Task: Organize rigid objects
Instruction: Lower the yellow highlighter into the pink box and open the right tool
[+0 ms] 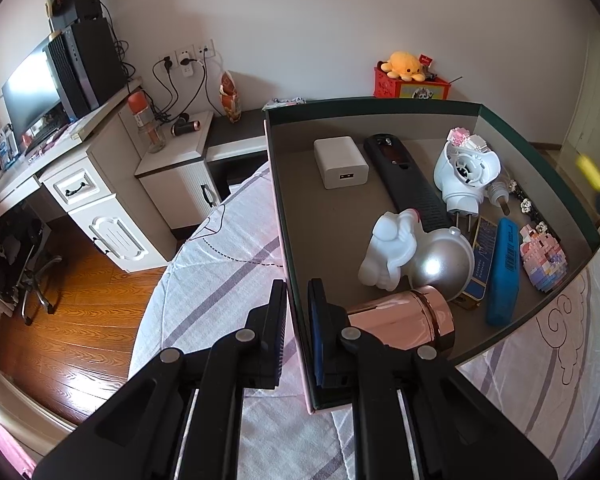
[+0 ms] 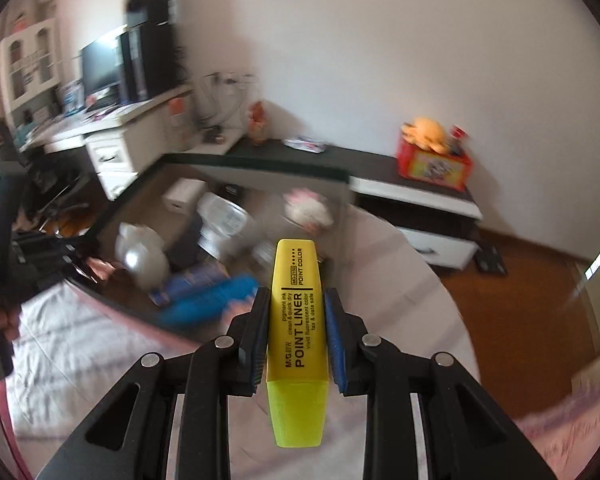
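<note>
A shallow open box (image 1: 284, 208) with a dark green rim lies on the bed. It holds a white charger (image 1: 340, 162), a black remote (image 1: 408, 178), a white figure (image 1: 392, 250), a silver ball (image 1: 440, 264), a rose-gold cylinder (image 1: 404, 320), a blue case (image 1: 502, 272) and block models. My left gripper (image 1: 298, 320) is shut on the box's left wall, one finger inside, one outside. My right gripper (image 2: 298, 324) is shut on a yellow highlighter (image 2: 298, 320), held in the air to the right of the box (image 2: 260, 160); it shows blurred at the right edge of the left wrist view (image 1: 592, 172).
The bed has a pale quilt with purple stripes (image 1: 220, 264). A white desk (image 1: 80, 184) with a monitor, a nightstand (image 1: 180, 168) and a wood floor (image 1: 72, 320) are on the left. A red box with a yellow plush (image 1: 410, 80) stands on the dark headboard shelf.
</note>
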Demonstrator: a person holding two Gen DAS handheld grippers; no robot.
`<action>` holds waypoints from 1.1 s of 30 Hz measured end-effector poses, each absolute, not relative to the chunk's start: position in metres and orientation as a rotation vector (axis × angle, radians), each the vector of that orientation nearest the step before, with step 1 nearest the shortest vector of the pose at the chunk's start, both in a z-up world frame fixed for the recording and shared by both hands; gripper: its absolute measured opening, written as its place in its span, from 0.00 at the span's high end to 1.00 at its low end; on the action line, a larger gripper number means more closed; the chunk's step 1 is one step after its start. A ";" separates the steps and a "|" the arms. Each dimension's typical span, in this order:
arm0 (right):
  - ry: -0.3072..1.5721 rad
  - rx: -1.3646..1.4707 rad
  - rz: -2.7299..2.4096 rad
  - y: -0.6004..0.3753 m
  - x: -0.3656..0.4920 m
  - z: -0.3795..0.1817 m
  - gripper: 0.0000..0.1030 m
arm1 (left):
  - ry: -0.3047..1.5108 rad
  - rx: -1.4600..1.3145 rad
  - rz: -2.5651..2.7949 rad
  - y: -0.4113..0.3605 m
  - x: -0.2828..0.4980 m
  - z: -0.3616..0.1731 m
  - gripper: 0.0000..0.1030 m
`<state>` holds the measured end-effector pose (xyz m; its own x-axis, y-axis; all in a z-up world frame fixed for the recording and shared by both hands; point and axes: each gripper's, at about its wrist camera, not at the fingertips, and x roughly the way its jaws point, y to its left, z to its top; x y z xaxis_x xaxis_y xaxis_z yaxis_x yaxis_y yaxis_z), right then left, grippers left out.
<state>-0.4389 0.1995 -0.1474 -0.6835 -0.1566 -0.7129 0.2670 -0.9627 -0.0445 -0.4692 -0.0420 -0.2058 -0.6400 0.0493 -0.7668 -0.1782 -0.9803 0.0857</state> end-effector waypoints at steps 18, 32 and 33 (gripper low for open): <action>0.286 1.252 -2.453 0.113 -0.495 -0.199 0.74 | 0.227 -1.263 2.725 -0.042 -0.470 -0.206 0.90; 0.232 1.150 -2.530 0.123 -0.481 -0.174 0.56 | 0.242 -1.266 2.730 -0.041 -0.469 -0.206 0.89; 0.236 1.155 -2.536 0.124 -0.480 -0.173 0.54 | 0.244 -1.268 2.729 -0.041 -0.468 -0.206 0.89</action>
